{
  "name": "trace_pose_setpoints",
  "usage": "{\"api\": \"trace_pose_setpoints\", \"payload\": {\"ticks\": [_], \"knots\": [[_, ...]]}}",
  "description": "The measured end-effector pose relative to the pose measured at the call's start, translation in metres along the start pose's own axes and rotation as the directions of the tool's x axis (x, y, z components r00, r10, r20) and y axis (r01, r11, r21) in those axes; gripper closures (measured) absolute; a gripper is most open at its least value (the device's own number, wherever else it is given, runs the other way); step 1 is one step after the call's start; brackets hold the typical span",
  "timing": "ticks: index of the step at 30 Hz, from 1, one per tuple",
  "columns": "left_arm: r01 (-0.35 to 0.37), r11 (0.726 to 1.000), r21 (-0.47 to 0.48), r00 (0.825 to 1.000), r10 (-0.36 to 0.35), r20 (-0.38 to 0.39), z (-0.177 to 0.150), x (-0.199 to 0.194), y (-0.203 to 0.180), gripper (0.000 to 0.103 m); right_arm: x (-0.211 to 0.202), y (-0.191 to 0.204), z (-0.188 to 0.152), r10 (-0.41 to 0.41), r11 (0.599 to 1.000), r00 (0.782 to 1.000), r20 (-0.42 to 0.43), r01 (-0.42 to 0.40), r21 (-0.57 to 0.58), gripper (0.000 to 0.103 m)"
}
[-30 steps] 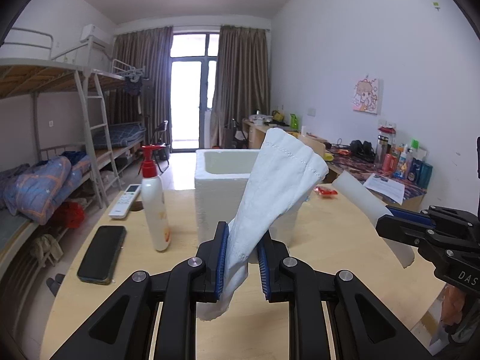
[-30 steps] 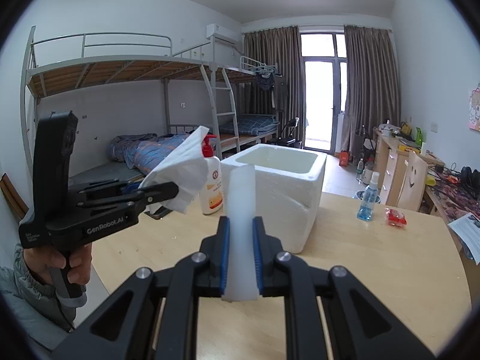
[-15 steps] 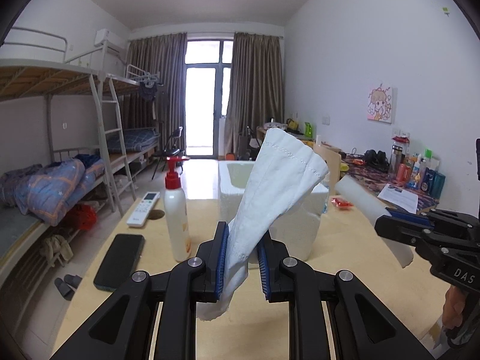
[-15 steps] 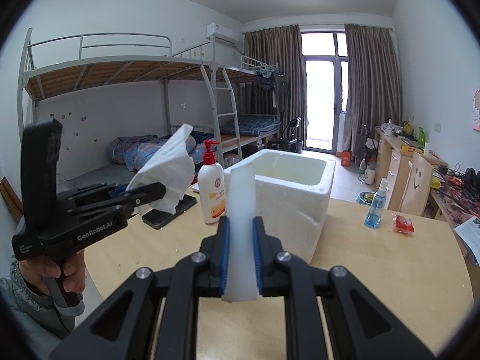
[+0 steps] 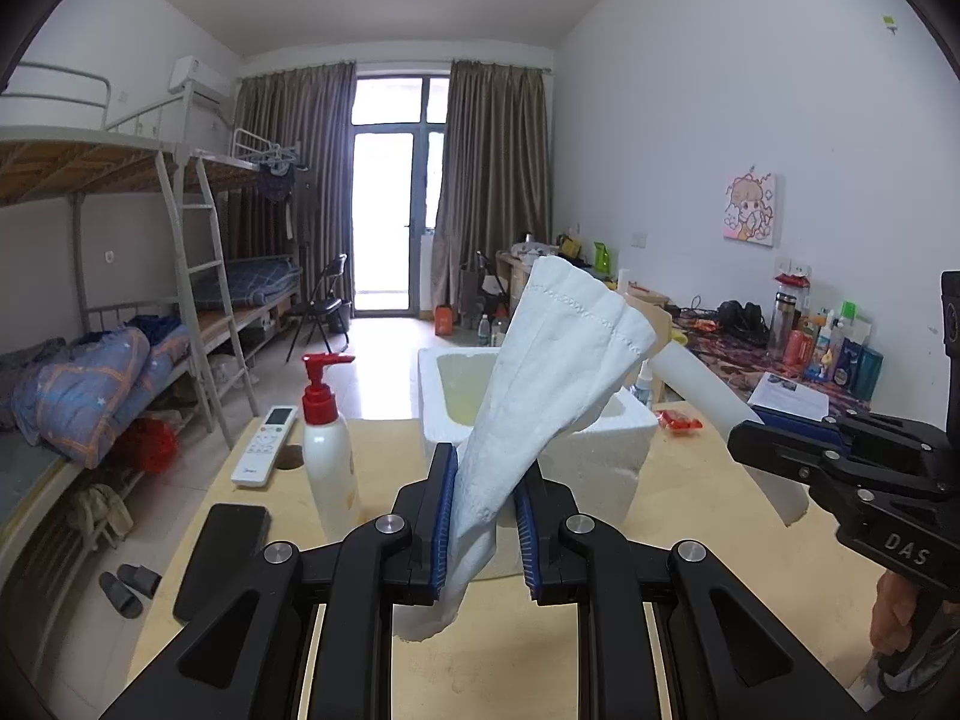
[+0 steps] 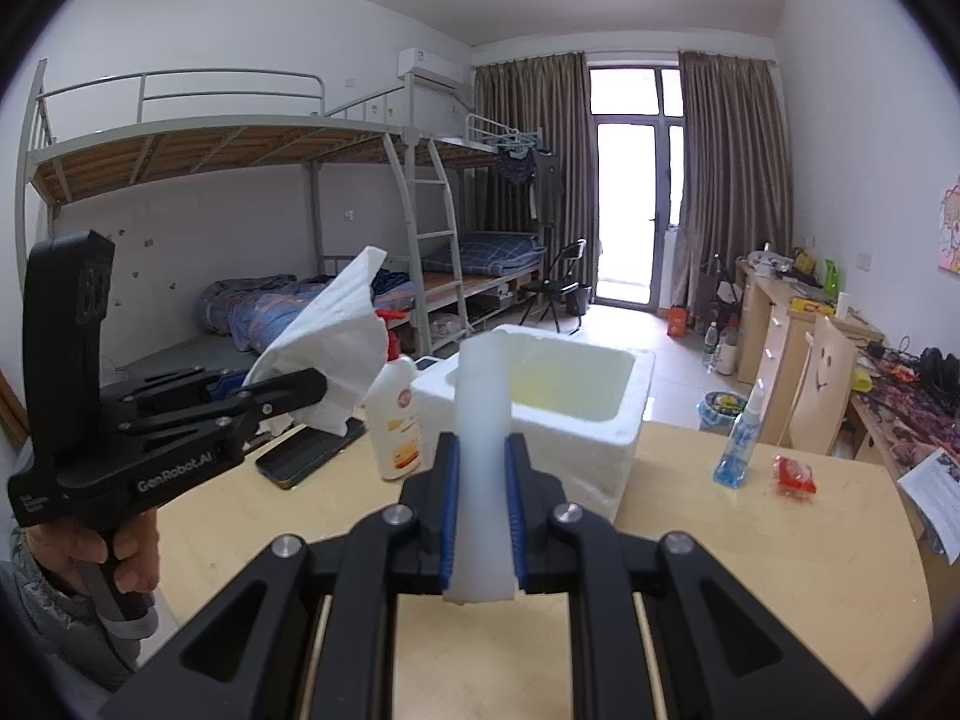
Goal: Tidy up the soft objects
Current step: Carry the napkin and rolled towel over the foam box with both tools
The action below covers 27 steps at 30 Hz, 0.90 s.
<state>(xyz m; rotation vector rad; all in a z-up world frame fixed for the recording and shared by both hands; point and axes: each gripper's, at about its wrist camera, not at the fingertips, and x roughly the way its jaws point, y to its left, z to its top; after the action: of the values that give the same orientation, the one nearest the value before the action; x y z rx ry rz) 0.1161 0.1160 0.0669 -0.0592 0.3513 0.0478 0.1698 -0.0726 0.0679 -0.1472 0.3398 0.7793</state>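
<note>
With the left gripper (image 5: 483, 525) pinching a limp white cloth (image 5: 540, 396) and the right gripper (image 6: 482, 519) clamped on a foam strip (image 6: 482, 438), either could snag the foam box (image 6: 576, 414) rim.

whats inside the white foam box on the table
The white foam box looks empty: only bare yellowish inner walls show. Its floor is hidden by the near wall and the held white foam strip.
</note>
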Motion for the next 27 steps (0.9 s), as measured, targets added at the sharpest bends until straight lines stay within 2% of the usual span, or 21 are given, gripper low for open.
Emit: {"api": "trace_pose_setpoints", "payload": {"ticks": [7, 27], "knots": [[0.007, 1.0, 0.005, 1.0, -0.007, 0.001, 0.013, 0.008, 0.0, 0.083, 0.016, -0.01, 0.008, -0.036, 0.999, 0.999, -0.022, 0.037, 0.017, 0.085], [0.011, 0.999, 0.034, 1.0, -0.01, -0.024, 0.045, 0.063, 0.004, 0.083, 0.061, -0.031, 0.039, -0.061, 0.998, 0.997, -0.056, 0.062, 0.023, 0.085]]}}
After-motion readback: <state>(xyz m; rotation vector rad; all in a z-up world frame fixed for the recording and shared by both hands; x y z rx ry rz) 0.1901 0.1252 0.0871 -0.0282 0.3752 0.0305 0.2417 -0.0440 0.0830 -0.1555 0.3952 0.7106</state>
